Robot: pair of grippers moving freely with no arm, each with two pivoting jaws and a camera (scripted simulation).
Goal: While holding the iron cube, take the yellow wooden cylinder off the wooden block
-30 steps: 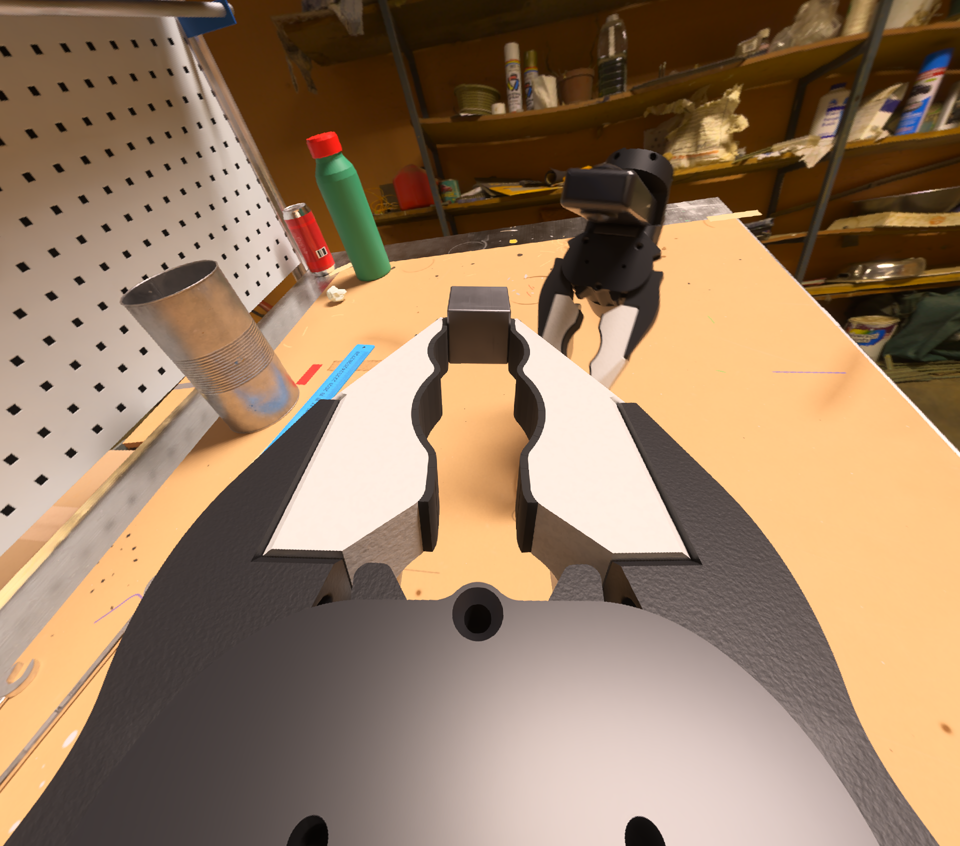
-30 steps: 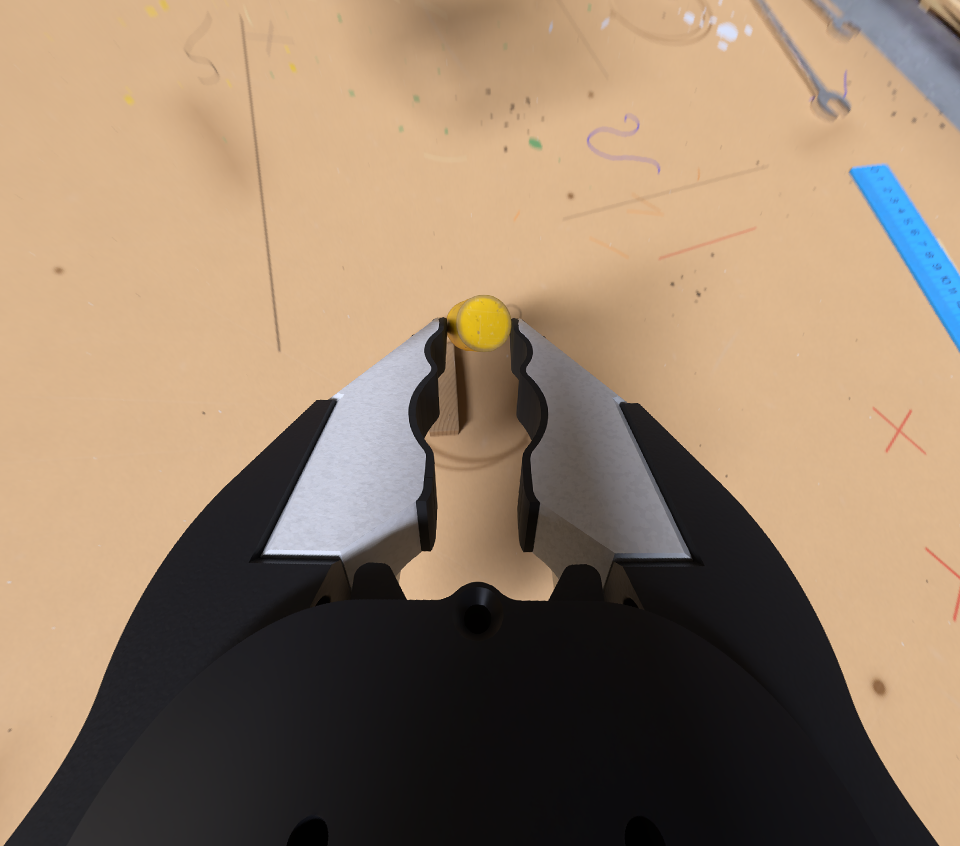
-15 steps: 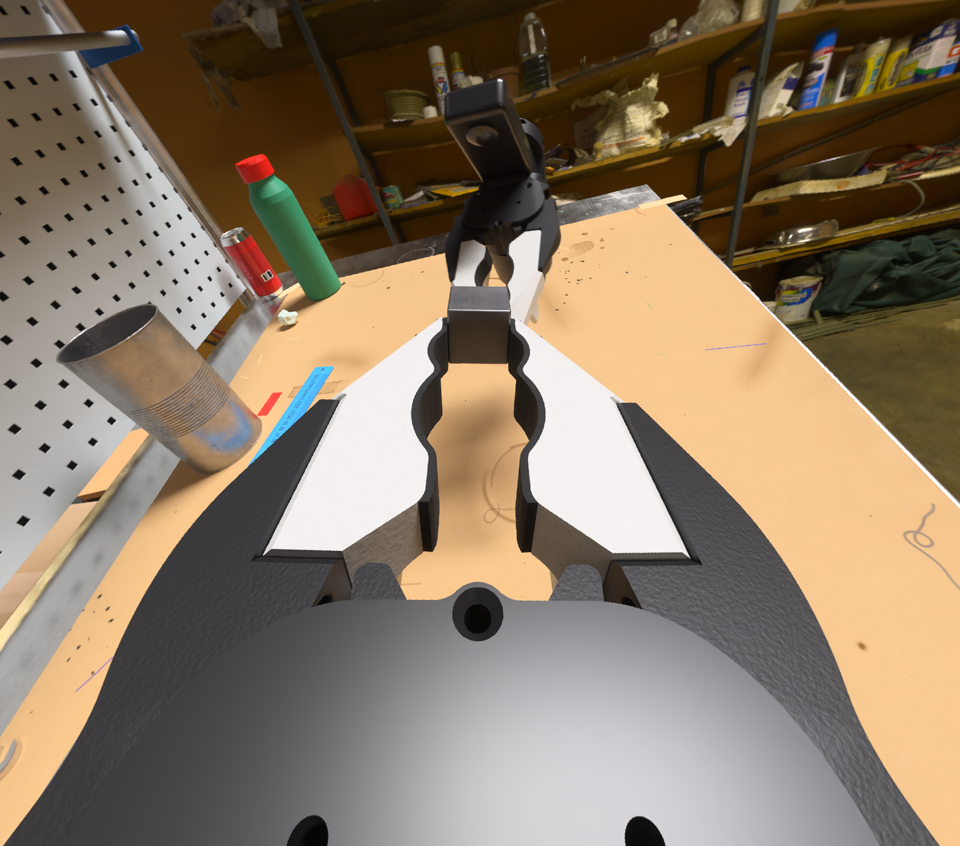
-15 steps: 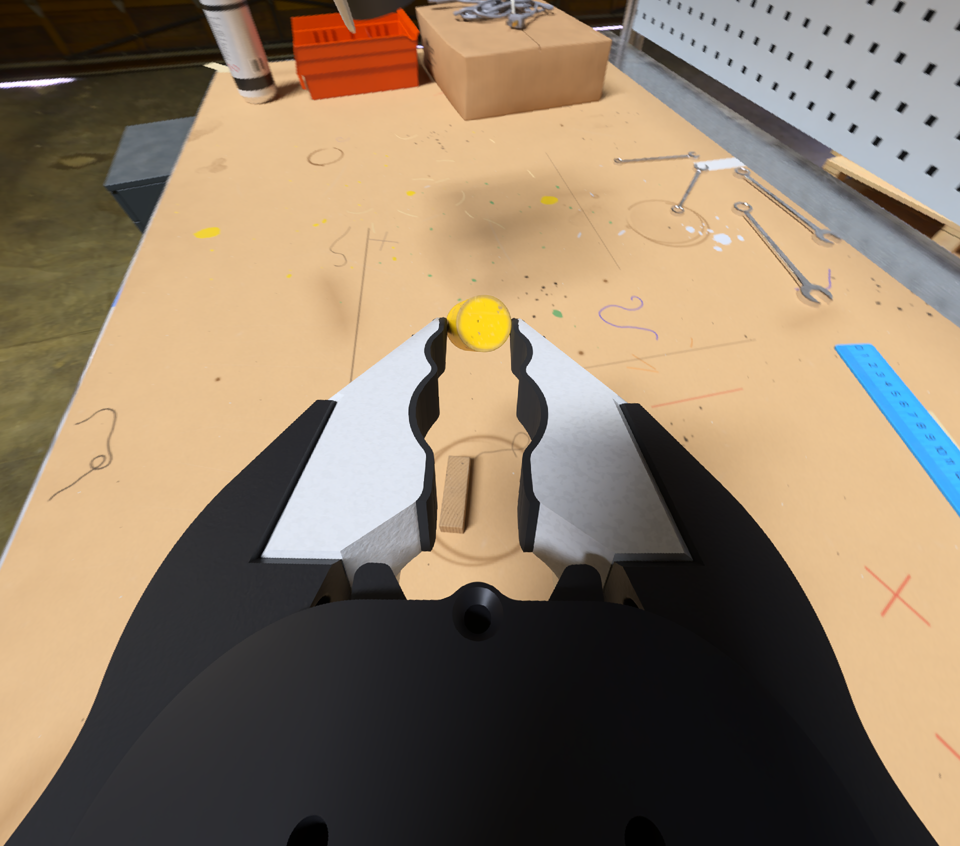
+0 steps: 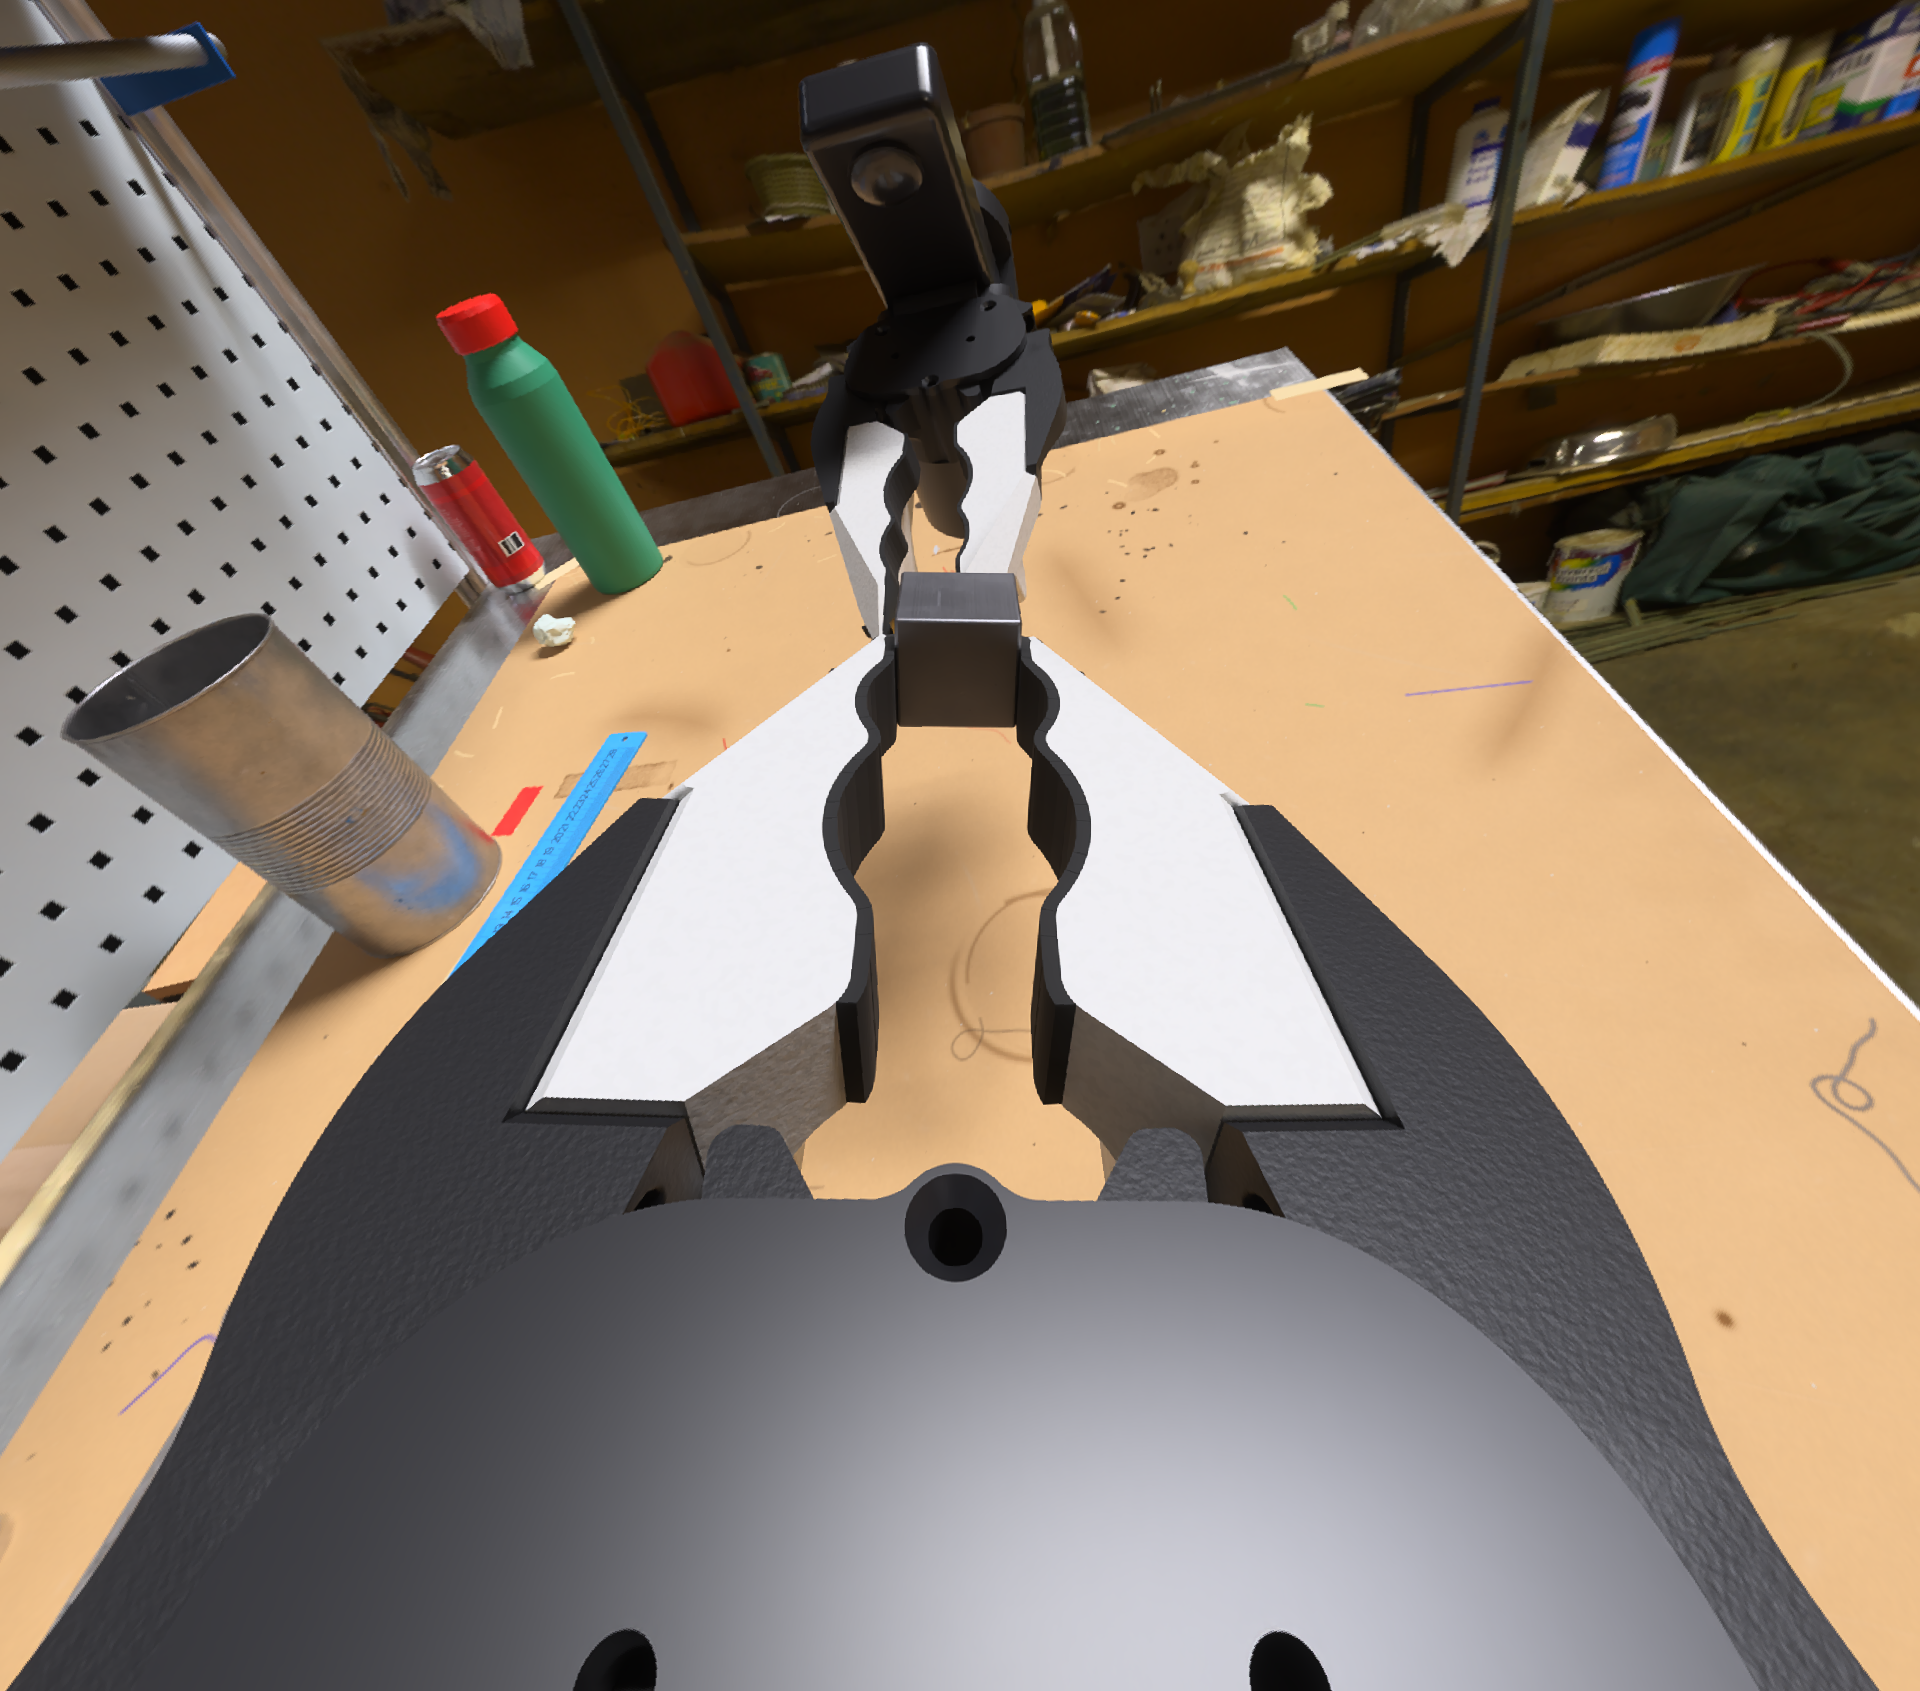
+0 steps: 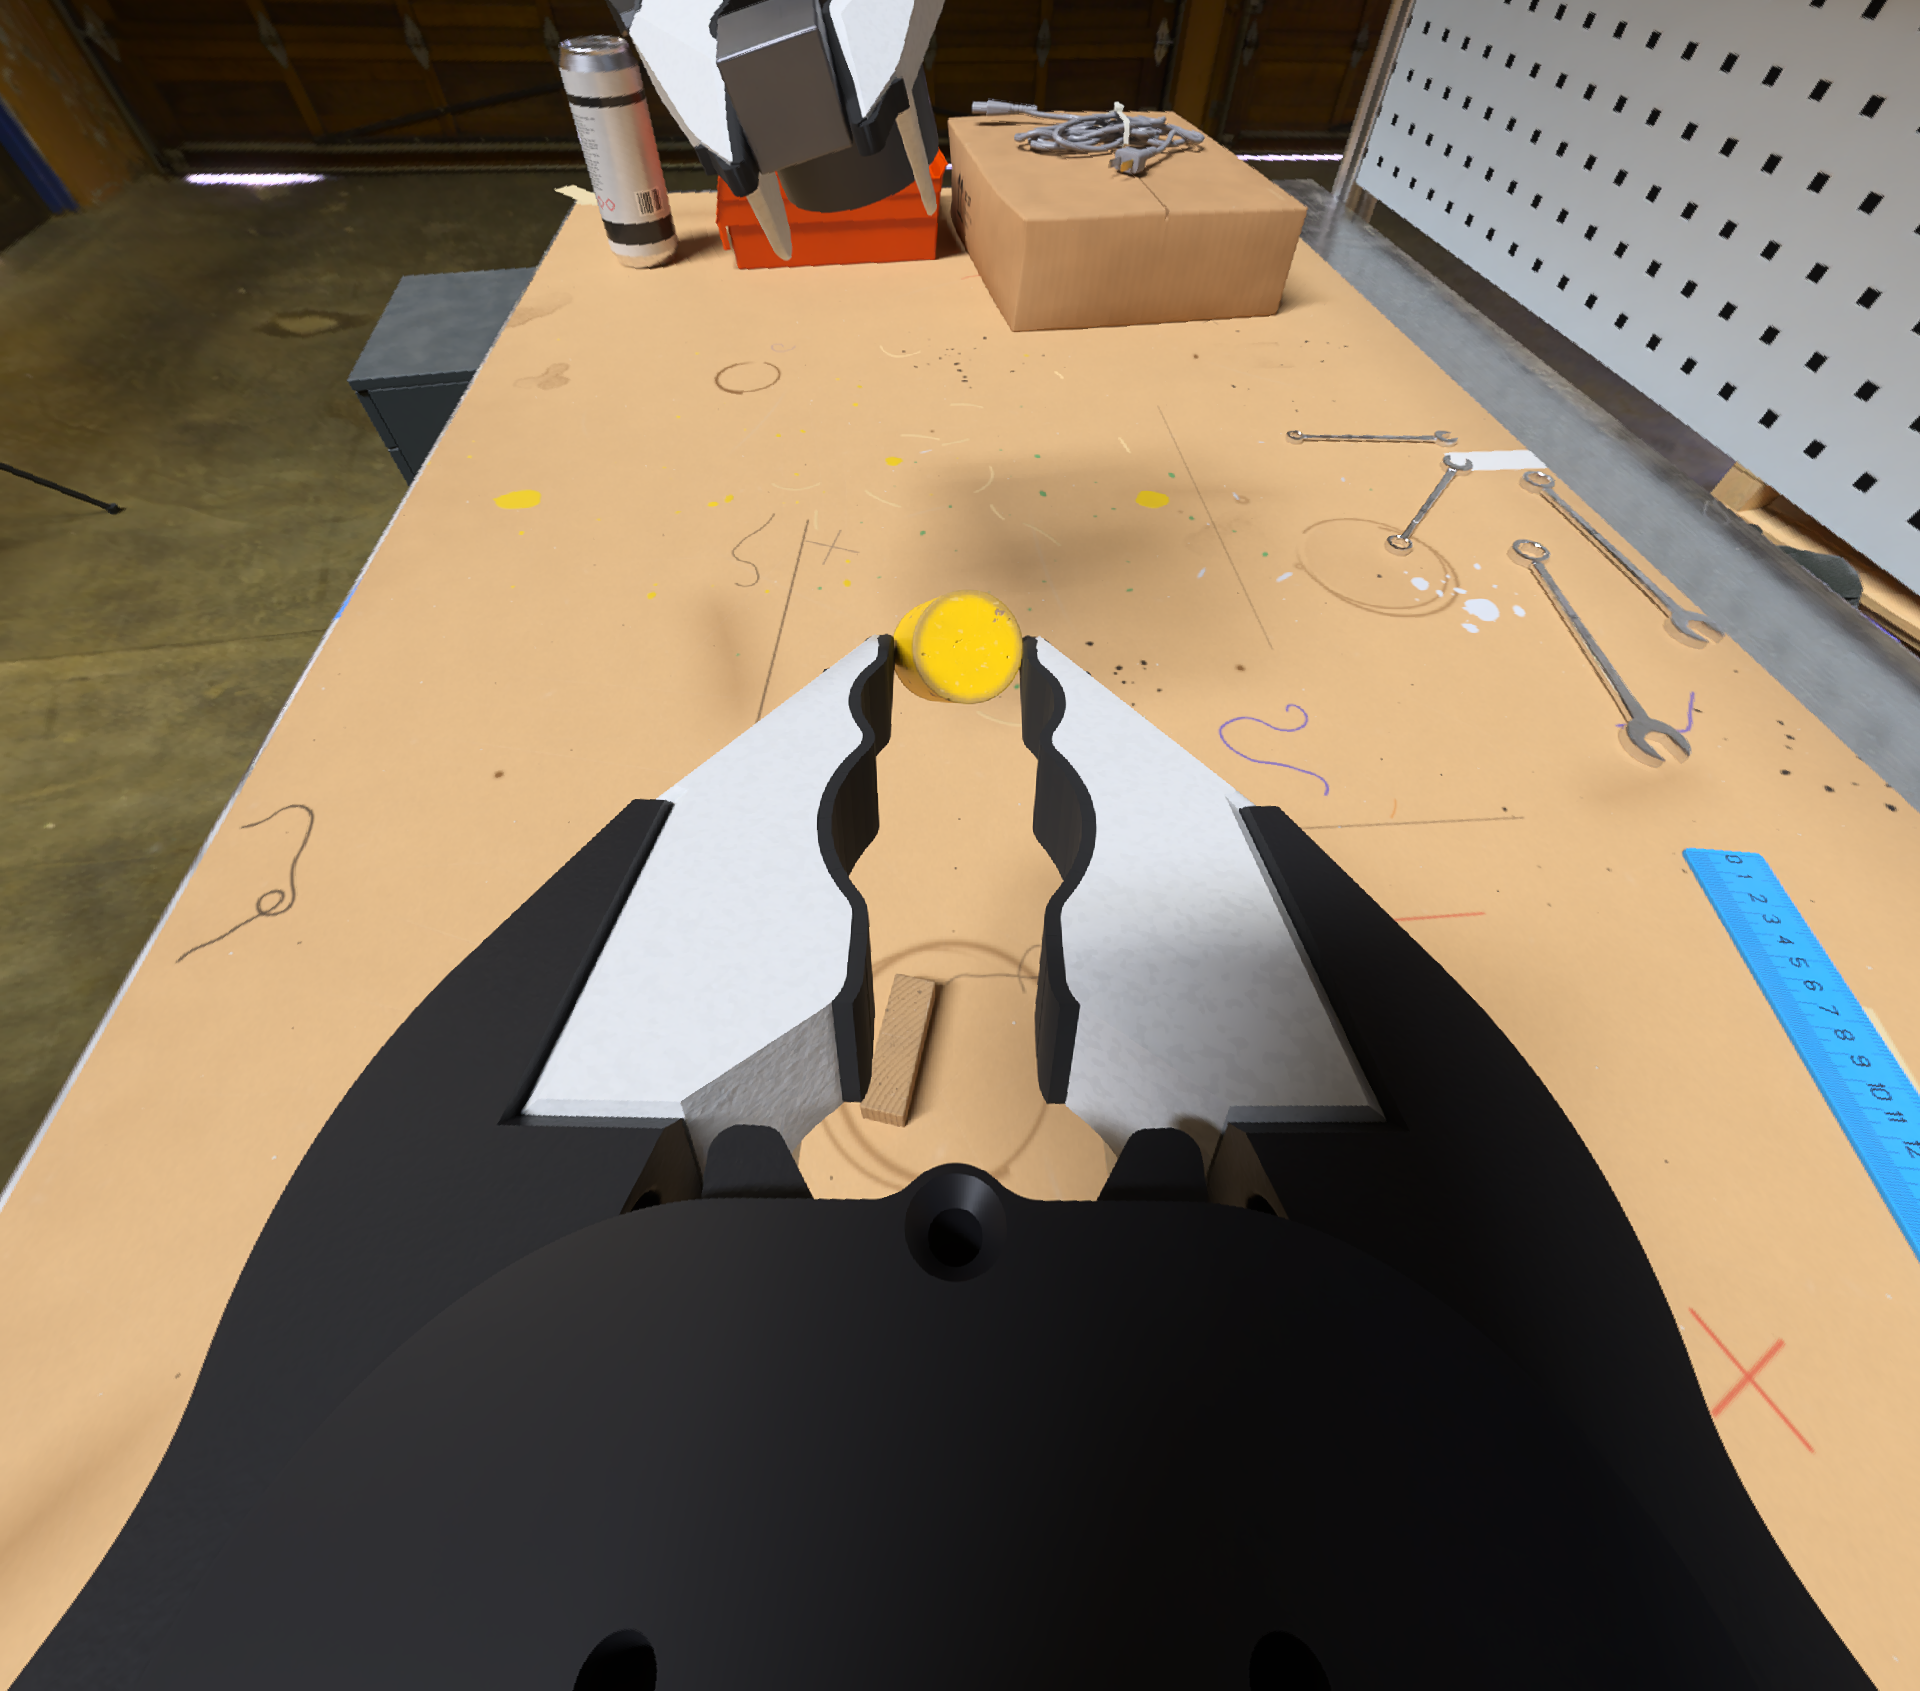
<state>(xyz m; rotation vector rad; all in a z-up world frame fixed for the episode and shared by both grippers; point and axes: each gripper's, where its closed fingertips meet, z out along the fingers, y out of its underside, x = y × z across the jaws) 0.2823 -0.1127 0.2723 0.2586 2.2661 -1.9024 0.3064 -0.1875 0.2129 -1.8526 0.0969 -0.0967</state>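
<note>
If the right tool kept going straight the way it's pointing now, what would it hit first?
Probably the bare benchtop ahead: the right tool, shut on the yellow wooden cylinder, points slightly downward. The left tool with its iron cube looks higher, though depth is unclear.

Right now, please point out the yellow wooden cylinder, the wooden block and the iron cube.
yellow wooden cylinder [image 6: 964, 647]: right wrist view, round end face.
wooden block [image 6: 902, 1047]: right wrist view, top face.
iron cube [image 5: 954, 667]: left wrist view, near face.

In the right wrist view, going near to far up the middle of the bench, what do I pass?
Wooden block lying on the bench → yellow cylinder held in the right gripper → orange bin at the far end, with the left gripper and its iron cube above it.
</note>
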